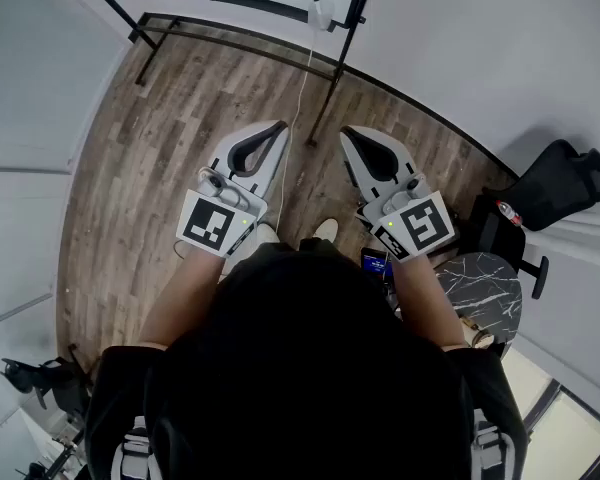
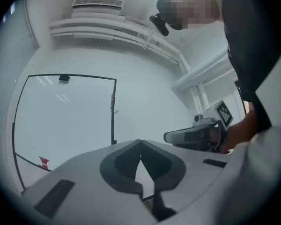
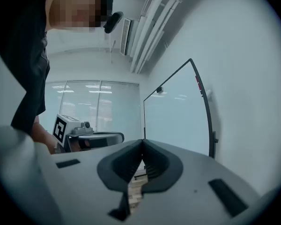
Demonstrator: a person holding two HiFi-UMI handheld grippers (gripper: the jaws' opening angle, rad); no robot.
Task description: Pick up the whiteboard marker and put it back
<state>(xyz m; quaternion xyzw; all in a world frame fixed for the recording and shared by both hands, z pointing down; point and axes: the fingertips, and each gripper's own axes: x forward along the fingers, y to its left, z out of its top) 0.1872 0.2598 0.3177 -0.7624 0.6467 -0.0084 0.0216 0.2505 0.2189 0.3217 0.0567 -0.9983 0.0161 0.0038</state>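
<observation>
I make out no whiteboard marker in any view. The black-framed whiteboard (image 1: pixel 242 1) stands ahead on a wheeled stand, also seen as the whiteboard (image 2: pixel 65 121) and the whiteboard (image 3: pixel 178 116). A small red item (image 2: pixel 43 162) sits on its face. My left gripper (image 1: pixel 280 126) and right gripper (image 1: pixel 348 131) are held level side by side in front of the body, both pointing at the board. Each is shut with its tips touching and nothing between them, as the left gripper (image 2: pixel 140 141) and right gripper (image 3: pixel 143 141) show.
Wooden floor (image 1: pixel 150 158) lies between me and the board's stand legs (image 1: pixel 325 108). A white cable (image 1: pixel 302 78) hangs from a white box (image 1: pixel 321 13) on the stand. A black office chair (image 1: pixel 555 183) and a marble-topped side table (image 1: pixel 485 283) stand at the right.
</observation>
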